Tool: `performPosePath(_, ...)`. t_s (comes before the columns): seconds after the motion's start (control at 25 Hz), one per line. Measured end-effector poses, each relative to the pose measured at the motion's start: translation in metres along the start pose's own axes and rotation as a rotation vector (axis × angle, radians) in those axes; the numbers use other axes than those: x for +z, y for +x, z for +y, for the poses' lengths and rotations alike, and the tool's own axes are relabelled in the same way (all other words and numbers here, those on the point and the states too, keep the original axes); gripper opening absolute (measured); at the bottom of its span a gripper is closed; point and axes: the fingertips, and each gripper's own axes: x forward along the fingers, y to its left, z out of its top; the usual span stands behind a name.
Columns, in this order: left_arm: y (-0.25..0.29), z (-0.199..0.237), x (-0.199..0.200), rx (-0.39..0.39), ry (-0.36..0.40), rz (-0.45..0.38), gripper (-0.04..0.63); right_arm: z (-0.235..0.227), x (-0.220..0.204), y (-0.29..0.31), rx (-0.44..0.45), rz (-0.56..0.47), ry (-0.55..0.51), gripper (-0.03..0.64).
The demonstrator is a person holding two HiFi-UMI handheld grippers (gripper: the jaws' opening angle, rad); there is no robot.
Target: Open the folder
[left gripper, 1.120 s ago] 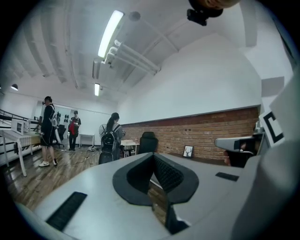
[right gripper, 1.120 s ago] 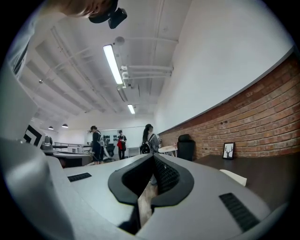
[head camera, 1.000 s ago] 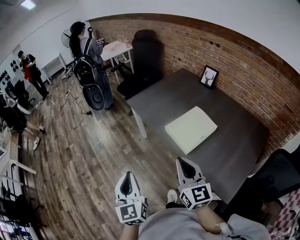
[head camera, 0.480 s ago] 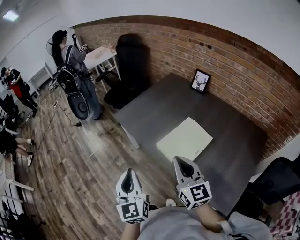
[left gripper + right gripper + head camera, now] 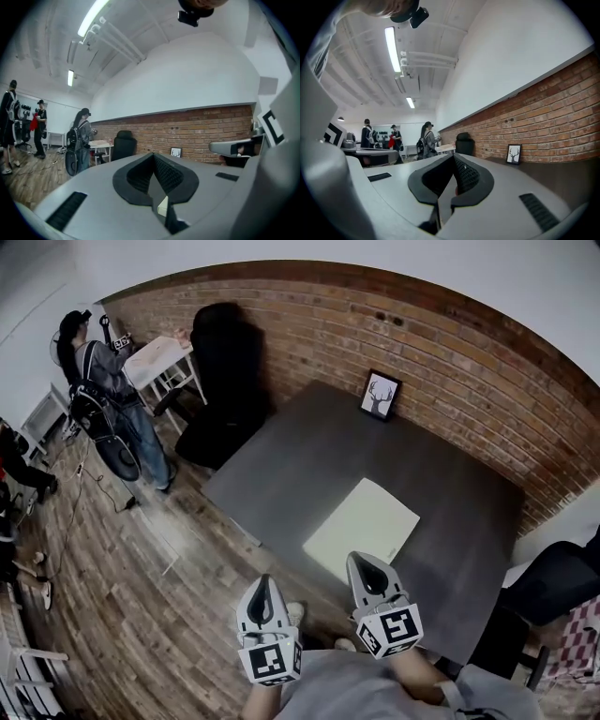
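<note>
Pale folder (image 5: 361, 529) on dark table (image 5: 300, 456), brick wall (image 5: 450, 343).

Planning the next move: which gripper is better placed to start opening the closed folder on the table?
Likely right: the right gripper is nearest the folder; the left gripper is over the floor.

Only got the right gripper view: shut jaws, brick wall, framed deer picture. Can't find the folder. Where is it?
Observer: Head view shows the folder lying flat and closed on the dark table, toward its near edge.
Operator: Left gripper on it?
Observer: No. The left gripper is over the floor, short of the table edge.
Operator: Its jaws?
Observer: Together, nothing between them, per the left gripper view.
</note>
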Motion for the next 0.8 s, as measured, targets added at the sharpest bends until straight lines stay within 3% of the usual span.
performPosePath(0.44, 0.140, 0.009, 0.026, -0.342, 0.052, -0.013, 0.003, -0.044, 0.015, 0.075, -0.331, -0.035, 0.013, -0.002)
performPosePath(0.8, 0.199, -0.019, 0.011, -0.613, 0.084, 0.015, 0.003, -0.082, -0.001, 0.052, -0.669, 0.000, 0.041, -0.002)
